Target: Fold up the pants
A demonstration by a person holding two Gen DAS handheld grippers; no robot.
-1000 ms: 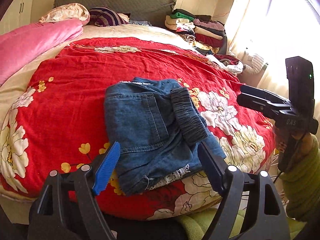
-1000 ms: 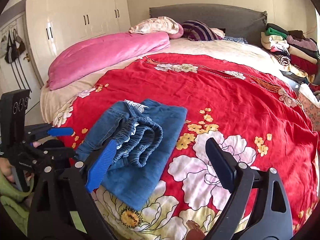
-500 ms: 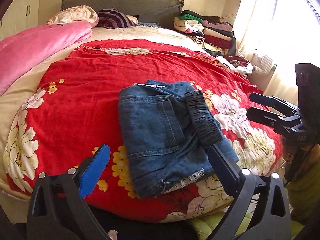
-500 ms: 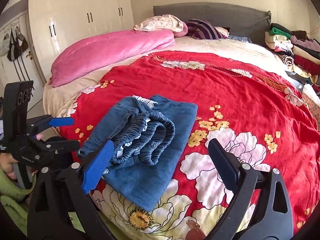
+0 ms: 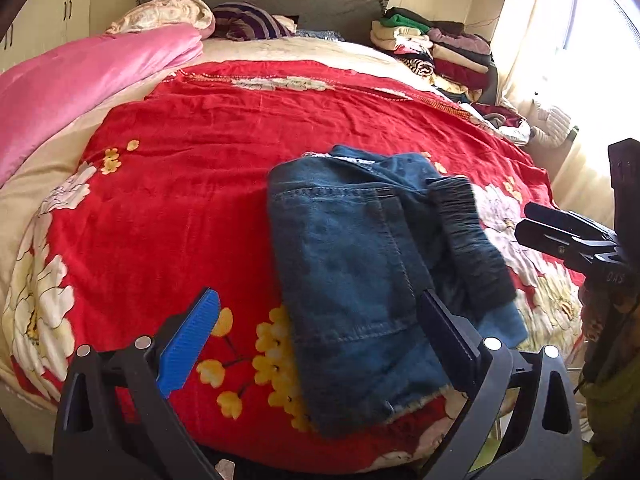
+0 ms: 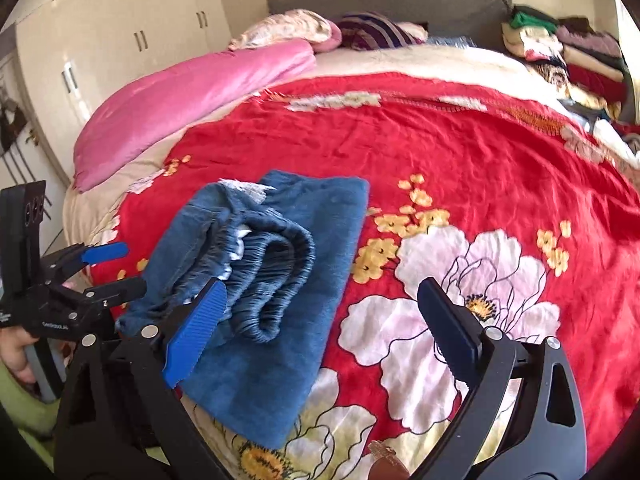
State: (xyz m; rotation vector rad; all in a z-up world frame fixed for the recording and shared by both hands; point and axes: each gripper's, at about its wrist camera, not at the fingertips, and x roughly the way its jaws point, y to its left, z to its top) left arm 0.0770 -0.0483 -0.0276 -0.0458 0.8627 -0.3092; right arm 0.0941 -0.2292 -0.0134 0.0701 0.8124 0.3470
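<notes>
The blue denim pants (image 5: 360,280) lie folded in a compact bundle on the red flowered blanket (image 5: 200,184), near the bed's front edge, elastic waistband on top at the right. They also show in the right wrist view (image 6: 276,288). My left gripper (image 5: 316,332) is open and empty, hovering in front of the bundle's left part. My right gripper (image 6: 320,320) is open and empty, just right of the bundle. Each gripper appears in the other's view: the right one (image 5: 576,240), the left one (image 6: 92,276).
A pink duvet (image 5: 80,80) lies along the bed's left side. Pillows (image 5: 168,12) rest at the grey headboard. A stack of folded clothes (image 5: 432,48) sits at the back right. White wardrobes (image 6: 120,40) stand on the left.
Both grippers have drifted left and slightly nearer the bed; the pants now sit further right in both views. The pants have not moved and both jaws stay open.
</notes>
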